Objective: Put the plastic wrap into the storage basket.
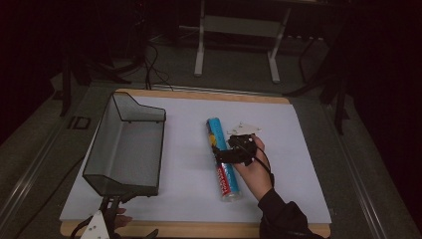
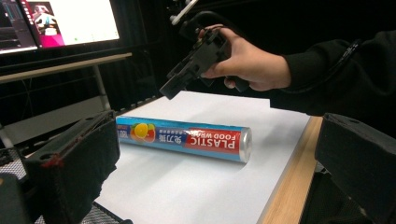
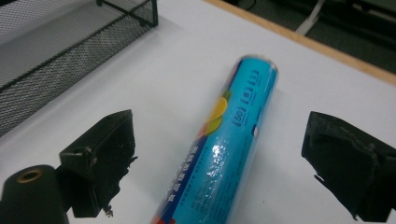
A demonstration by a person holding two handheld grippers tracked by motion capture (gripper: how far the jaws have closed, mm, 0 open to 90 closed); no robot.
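Plastic food wrap roll [image 3: 224, 140] lay between my right gripper's [image 1: 225, 152] wide-apart jaws. My left gripper [image 1: 107, 219], at seven o'clock, was apart too. Round roll could slip away when squeezed.

The food wrap roll [image 1: 222, 159] is bright blue with a red band and orange fruit print. At nine o'clock, the mesh basket [image 1: 124, 149] is black. The table sheet [image 1: 189, 194] is white, edged in pale wood.
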